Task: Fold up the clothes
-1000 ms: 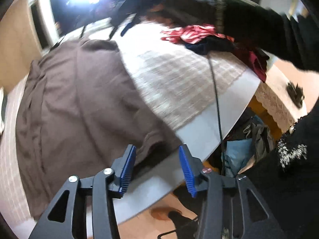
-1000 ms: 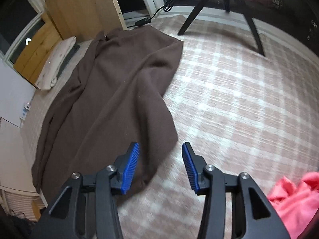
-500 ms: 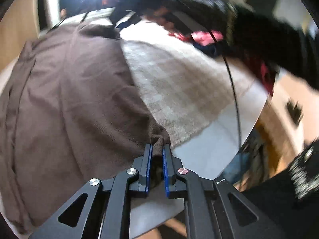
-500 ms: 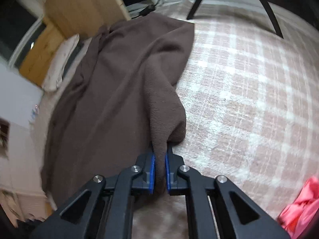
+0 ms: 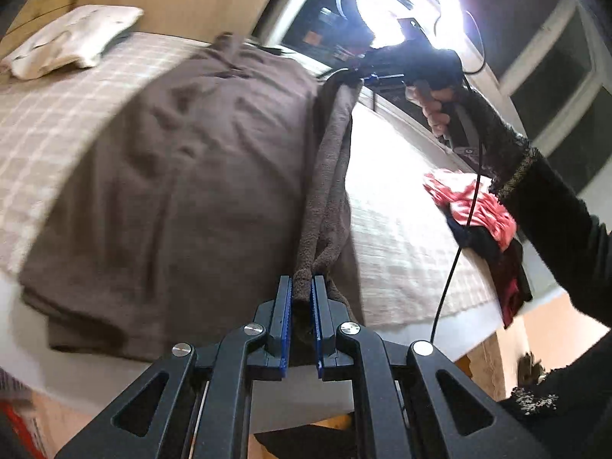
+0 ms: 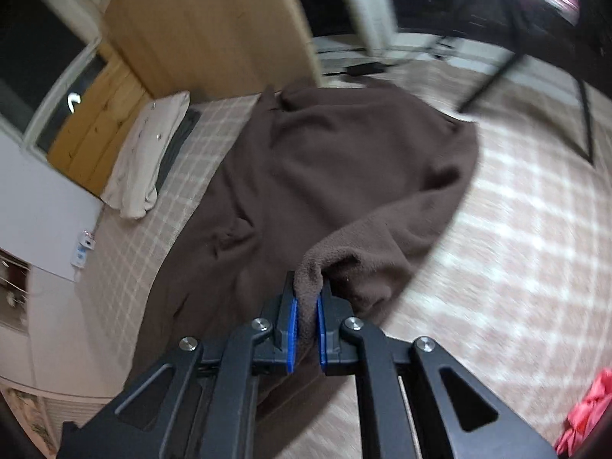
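Over the checked bedspread, your left gripper and right gripper each pinch the brown fleece garment.

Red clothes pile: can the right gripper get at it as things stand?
Probably not yet: the right gripper is shut on the brown fleece garment's edge. The checked bedcover toward the red clothes pile looks unobstructed.

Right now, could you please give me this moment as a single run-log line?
left gripper: shut on brown fleece garment edge | right gripper: shut on same edge | garment: on checked bedcover, gripped edge lifted | stage: folding over
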`<state>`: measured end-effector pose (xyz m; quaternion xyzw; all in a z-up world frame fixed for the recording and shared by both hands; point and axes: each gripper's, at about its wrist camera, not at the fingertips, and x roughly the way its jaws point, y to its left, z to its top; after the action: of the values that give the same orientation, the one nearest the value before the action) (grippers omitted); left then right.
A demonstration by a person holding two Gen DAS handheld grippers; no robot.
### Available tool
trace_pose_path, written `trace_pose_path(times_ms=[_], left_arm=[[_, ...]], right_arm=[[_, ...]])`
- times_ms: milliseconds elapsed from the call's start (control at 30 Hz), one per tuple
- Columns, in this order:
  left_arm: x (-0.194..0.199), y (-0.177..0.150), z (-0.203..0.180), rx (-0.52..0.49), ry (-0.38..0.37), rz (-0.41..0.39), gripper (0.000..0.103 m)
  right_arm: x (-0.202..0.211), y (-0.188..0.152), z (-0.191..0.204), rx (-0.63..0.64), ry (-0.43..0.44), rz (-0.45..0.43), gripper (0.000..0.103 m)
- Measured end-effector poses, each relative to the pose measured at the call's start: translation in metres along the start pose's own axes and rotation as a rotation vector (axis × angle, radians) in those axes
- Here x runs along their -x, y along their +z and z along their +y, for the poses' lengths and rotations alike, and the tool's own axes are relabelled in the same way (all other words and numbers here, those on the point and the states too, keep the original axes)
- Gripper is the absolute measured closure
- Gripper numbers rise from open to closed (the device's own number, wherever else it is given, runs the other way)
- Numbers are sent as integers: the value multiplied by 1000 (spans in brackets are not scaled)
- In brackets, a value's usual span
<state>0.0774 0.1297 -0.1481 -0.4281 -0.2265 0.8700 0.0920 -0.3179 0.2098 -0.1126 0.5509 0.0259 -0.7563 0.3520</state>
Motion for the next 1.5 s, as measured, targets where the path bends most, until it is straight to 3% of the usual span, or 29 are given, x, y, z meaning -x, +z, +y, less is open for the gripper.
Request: trace_pose_path(times_ms=[133, 300, 400, 500, 633, 700, 833, 900, 1000, 1133, 1233, 1300, 1400, 1500], left_arm=[[5, -2, 16, 33, 32, -17, 95], [-4, -5, 37, 92, 64, 29, 93], [-1, -9, 38, 89, 83, 51, 92], [15, -9, 32, 57, 121, 44, 88], [35, 2, 23, 6, 144, 18, 87], [35, 11, 16, -34, 146, 9, 87], [17, 31, 2, -113, 136, 19, 87], [-1, 38, -5, -151, 114, 47, 87], [-20, 37, -10, -189, 106, 95, 87], [-43, 33, -2, -175, 134, 152, 87], [-42, 34, 4, -144, 140, 164, 88], [-38, 36, 7, -129, 143, 165, 87], [-14, 48, 11, -117, 160, 127, 87], [11, 65, 24, -68, 170, 85, 87]], right_arm=[[-44, 17, 37, 80, -81, 46, 95], [-103, 20, 68, 214, -185, 190, 83], [-80, 22, 78, 263, -177, 164, 79], [-32, 25, 65, 226, -80, 87, 77], [36, 15, 26, 127, -1, -74, 58], [37, 12, 14, 107, 60, -73, 58], [7, 15, 12, 67, -61, -33, 58], [-23, 10, 11, 84, -117, 21, 58], [-63, 4, 12, 105, -194, 25, 58], [-79, -7, 35, 198, -237, -29, 40], [-69, -14, 38, 291, -216, -39, 46], [-42, -12, 16, 207, -146, -96, 47], [-7, -3, -22, 108, -132, -191, 47], [-4, 6, -44, 70, -107, -198, 66]])
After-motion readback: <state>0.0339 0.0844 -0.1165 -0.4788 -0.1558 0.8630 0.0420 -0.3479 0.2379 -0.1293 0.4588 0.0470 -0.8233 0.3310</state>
